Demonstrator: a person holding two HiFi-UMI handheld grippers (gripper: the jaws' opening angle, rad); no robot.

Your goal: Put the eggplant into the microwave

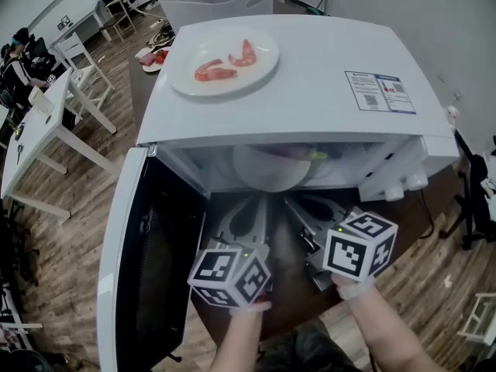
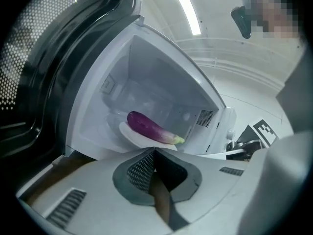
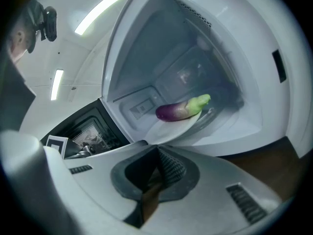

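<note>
The purple eggplant (image 2: 146, 126) with a green stem end lies on a white plate (image 2: 132, 136) inside the open white microwave (image 1: 310, 76). The right gripper view shows the eggplant (image 3: 178, 110) on that plate (image 3: 164, 130) too. From the head view only a sliver of the eggplant (image 1: 304, 154) shows under the microwave's top edge. My left gripper (image 1: 258, 204) and right gripper (image 1: 291, 205) hover side by side just in front of the opening. Both are shut with nothing between the jaws, and both are apart from the plate.
The microwave door (image 1: 147, 277) hangs open at the left, close beside my left gripper. On the microwave's top sits a white plate of shrimp (image 1: 225, 62). The control panel with knobs (image 1: 411, 180) is at the right. White tables and chairs (image 1: 70, 76) stand on the wooden floor at far left.
</note>
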